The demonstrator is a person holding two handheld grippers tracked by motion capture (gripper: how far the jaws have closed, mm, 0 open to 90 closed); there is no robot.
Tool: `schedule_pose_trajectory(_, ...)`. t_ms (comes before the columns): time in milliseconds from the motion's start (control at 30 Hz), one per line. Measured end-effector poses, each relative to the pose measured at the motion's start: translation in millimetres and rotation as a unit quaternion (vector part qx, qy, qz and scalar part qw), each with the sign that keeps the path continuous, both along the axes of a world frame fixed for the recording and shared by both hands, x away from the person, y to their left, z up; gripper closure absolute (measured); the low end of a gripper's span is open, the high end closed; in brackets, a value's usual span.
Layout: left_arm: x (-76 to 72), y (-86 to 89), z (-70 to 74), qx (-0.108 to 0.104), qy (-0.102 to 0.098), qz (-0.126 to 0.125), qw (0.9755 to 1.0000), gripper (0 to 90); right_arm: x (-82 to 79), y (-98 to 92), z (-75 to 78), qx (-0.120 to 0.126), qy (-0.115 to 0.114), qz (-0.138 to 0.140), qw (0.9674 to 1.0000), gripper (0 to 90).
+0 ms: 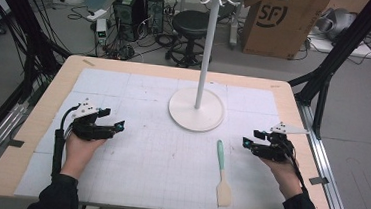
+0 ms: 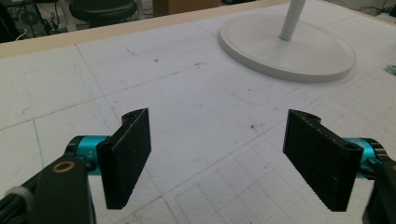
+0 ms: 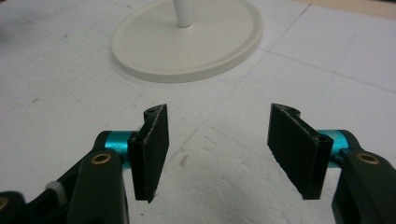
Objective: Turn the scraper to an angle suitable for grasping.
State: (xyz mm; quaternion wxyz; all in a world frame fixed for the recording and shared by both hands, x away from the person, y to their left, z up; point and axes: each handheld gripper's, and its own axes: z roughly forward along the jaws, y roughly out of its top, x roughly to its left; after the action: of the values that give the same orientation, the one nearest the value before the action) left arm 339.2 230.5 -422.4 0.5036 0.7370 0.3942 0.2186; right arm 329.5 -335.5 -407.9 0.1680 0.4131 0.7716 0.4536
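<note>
A spatula [image 1: 223,172] with a pale green handle and a cream blade lies flat on the white mat, right of centre and near the front edge. A white rack stands behind it, a thin pole [image 1: 206,51] on a round base [image 1: 195,116]. My right gripper [image 1: 250,138] hovers just right of the spatula's handle, open and holding nothing. The right gripper view has its jaws [image 3: 217,135] spread over bare mat, with the base [image 3: 187,44] ahead. My left gripper [image 1: 113,119] rests at the mat's left, open and holding nothing [image 2: 219,140], and faces the base [image 2: 289,51].
The wooden table [image 1: 65,75] carries the white gridded mat [image 1: 149,96]. Beyond its far edge stand a black stool [image 1: 192,27], computer towers [image 1: 138,5] and a cardboard box [image 1: 280,21]. Black frame struts [image 1: 327,65] rise at both sides.
</note>
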Motion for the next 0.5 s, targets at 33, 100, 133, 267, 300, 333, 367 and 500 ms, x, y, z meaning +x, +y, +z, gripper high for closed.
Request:
schedule_pose_trajectory(33, 0.3, -0.1, -0.4, -0.001, 0.000, 0.000, 1.0000, 24.1, -0.7, -1.3, 0.8, -0.004, -0.008, -0.001, 1.0000, 36.3)
schedule_pose_trajectory(100, 0.6, -0.2, -1.0, -0.002, 0.001, 0.002, 1.0000, 24.1, -1.0, -3.3, 2.1, -0.006, -0.014, -0.006, 0.9999, 34.7)
schedule_pose_trajectory(133, 0.8, 0.0, -1.1, -0.001, 0.001, 0.001, 1.0000, 24.1, -0.4, -5.1, 2.2, -0.008, -0.017, -0.014, 0.9997, 33.0)
schedule_pose_trajectory(267, 1.1, -0.1, -1.5, 0.001, 0.004, 0.000, 1.0000, 24.1, -0.4, -7.0, 1.0, -0.013, -0.017, -0.019, 0.9996, 30.8)
schedule_pose_trajectory(300, 1.0, -0.5, -1.6, 0.002, 0.004, 0.000, 1.0000, 24.1, -1.4, -7.2, 0.9, -0.009, -0.015, -0.023, 0.9996, 30.7)
schedule_pose_trajectory(333, 0.9, -1.0, -1.7, 0.001, 0.004, 0.001, 1.0000, 24.1, -1.4, -7.2, 0.9, -0.009, -0.015, -0.023, 0.9996, 30.7)
schedule_pose_trajectory(367, 0.7, -1.1, -1.5, 0.003, 0.005, -0.001, 1.0000, 24.1, -2.5, -7.8, 0.3, -0.002, -0.015, -0.027, 0.9995, 30.3)
schedule_pose_trajectory(500, 0.7, -1.3, -1.3, 0.002, 0.002, 0.001, 1.0000, 24.1, -2.0, -5.7, -1.2, 0.003, -0.006, -0.004, 1.0000, 43.7)
